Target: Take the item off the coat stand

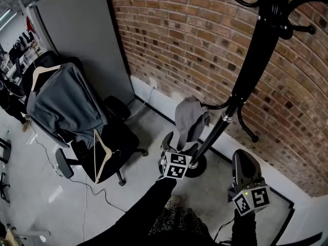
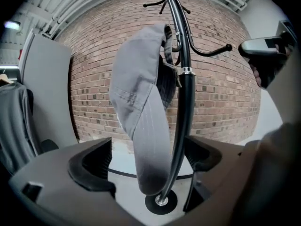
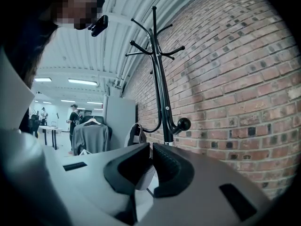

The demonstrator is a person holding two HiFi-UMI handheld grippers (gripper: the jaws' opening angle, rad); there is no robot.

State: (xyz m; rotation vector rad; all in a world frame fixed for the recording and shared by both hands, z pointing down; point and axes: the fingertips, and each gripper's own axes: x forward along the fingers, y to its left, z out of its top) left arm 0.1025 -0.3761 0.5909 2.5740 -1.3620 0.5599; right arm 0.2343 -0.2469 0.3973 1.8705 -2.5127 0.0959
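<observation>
Cap hangs on coat stand hook — our left gripper spread wide around it.
Pole sits between jaws too, beside cap; right gripper pressed together, empty; jacket-draped chair to our left.

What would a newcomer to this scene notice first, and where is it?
A grey cap hangs from a low hook of the black coat stand, before the brick wall. The left gripper holds its jaws open around the cap's lower end, not pressing it. To the left, a grey garment drapes an office chair.
</observation>
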